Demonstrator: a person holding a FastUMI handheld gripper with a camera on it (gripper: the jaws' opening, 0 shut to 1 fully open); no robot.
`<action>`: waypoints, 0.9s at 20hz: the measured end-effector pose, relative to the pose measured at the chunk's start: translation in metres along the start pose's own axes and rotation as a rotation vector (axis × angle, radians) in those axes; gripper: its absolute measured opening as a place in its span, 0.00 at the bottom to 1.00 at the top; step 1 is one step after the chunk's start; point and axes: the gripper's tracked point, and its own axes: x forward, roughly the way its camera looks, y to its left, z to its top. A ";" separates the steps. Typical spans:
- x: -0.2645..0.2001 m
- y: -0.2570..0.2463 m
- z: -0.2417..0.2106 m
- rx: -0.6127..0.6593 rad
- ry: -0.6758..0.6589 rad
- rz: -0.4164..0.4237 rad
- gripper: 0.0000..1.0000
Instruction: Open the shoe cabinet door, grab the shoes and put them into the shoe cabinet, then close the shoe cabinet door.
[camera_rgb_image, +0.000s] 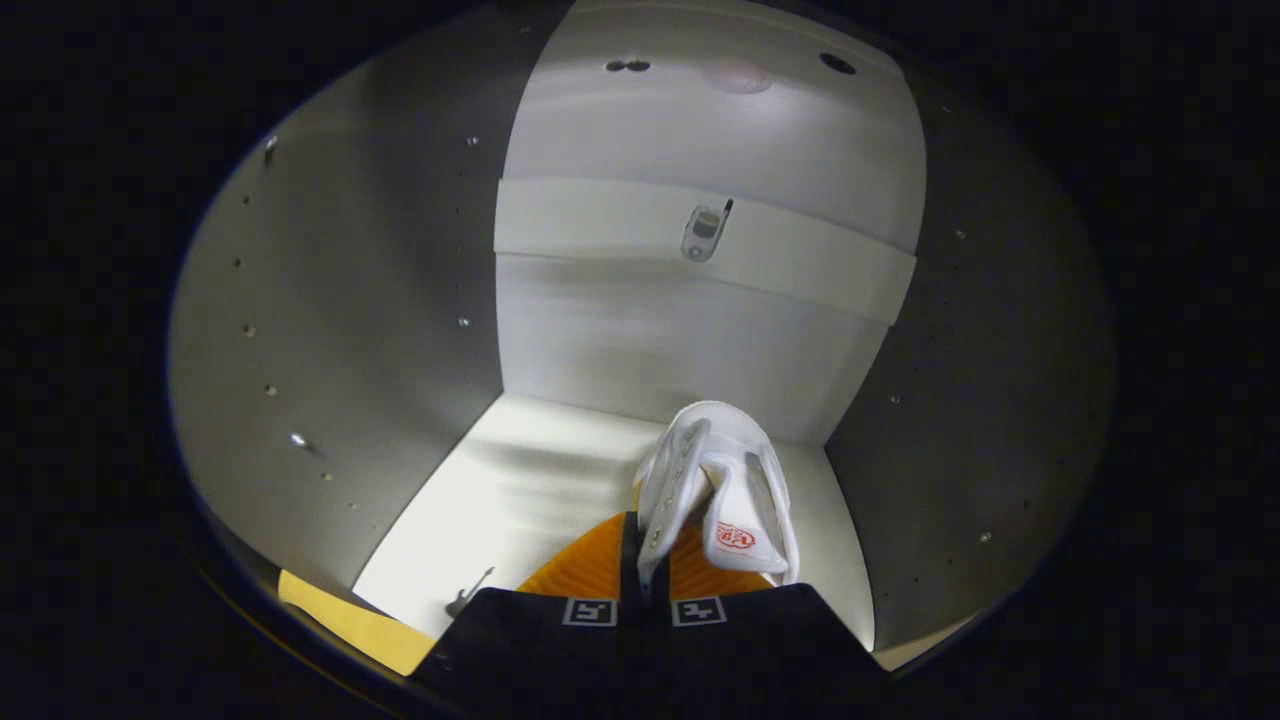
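Gripper reaches level into the shoe cabinet, between smooth matte side walls dotted with peg holes, its ribbed fingers pinched together on the white shoe's eyelet flap, above the glossy pale shelf floor.

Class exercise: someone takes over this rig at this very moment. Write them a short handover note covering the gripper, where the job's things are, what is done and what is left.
Gripper: shut on the white shoe, pinching its upper edge between both fingers.
Shoe: held inside the shoe cabinet, above the bottom shelf and short of the back panel; whether it touches the shelf cannot be told.
Done: door evidently open, shoe grabbed and carried in.
Left: set the shoe on the shelf, release, withdraw, close the door.
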 end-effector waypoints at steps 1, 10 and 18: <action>0.006 0.003 -0.002 -0.004 0.011 0.003 0.05; 0.024 0.013 -0.022 -0.001 0.064 -0.030 0.16; -0.009 0.028 -0.021 0.141 0.046 0.037 0.83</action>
